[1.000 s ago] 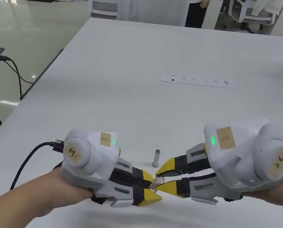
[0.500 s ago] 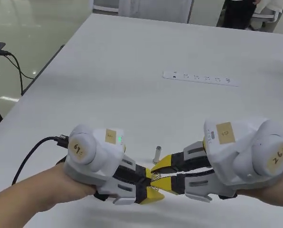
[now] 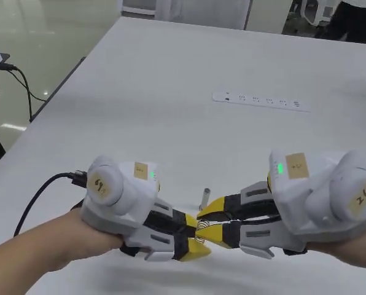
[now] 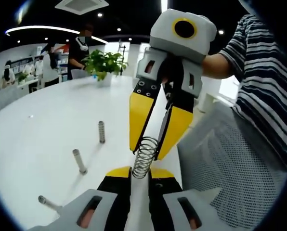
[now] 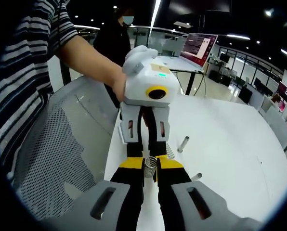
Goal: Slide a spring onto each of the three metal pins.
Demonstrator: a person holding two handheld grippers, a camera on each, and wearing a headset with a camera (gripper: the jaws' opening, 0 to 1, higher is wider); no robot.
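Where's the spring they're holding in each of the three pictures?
Head view: spring at bottom centre.
Left gripper view: spring just below centre.
Right gripper view: spring at lower centre.
Shared landmark: the white table beneath it.

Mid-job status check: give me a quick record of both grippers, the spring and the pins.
left gripper: fingers shut on one end of the coiled metal spring
right gripper: fingers shut on the spring's other end, facing the left gripper
spring: held between both grippers, not yet on a pin
short metal pins: three on the white table, apart from the grippers
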